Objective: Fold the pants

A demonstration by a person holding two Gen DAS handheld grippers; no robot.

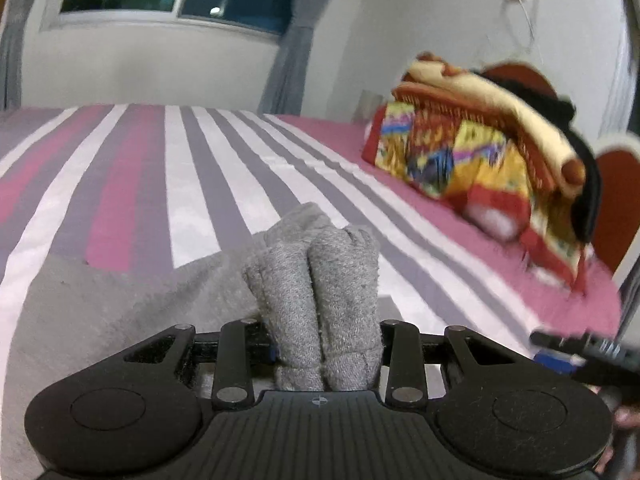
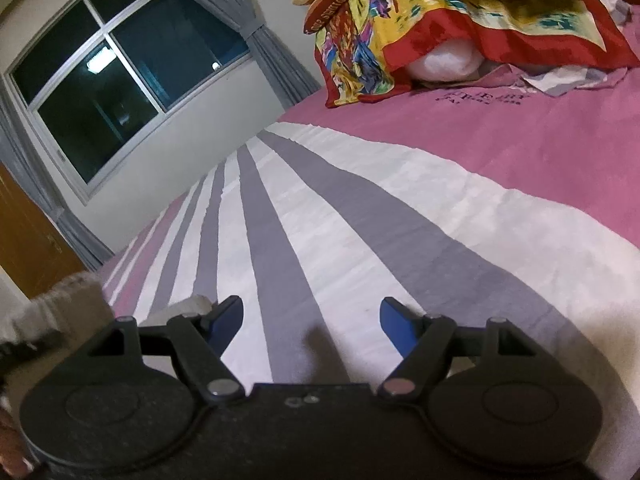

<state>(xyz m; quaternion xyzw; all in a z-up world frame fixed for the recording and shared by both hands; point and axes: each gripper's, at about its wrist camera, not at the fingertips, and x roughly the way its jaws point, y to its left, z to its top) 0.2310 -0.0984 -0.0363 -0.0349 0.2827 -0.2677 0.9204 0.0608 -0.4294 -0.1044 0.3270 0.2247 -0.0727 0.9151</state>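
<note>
The grey pants (image 1: 120, 312) lie on the striped bedsheet (image 1: 200, 184) and trail off to the lower left. My left gripper (image 1: 320, 300) is shut on a bunched, doubled fold of that grey fabric, which stands up between the jaws and hides the pads. In the right wrist view my right gripper (image 2: 312, 316) hovers low over the sheet (image 2: 360, 220), open, with blue pads (image 2: 228, 320) wide apart and nothing between them. A blurred edge of the pants (image 2: 68, 300) shows at its far left. Part of the right gripper's black body (image 1: 580, 354) appears at the left wrist view's right edge.
A pile of bright red and yellow pillows and a folded blanket (image 1: 480, 160) sits at the head of the bed, against a red headboard (image 1: 616, 184). A dark window (image 2: 112, 80) with grey curtains lies beyond the bed. A wooden door (image 2: 24, 232) stands at the left.
</note>
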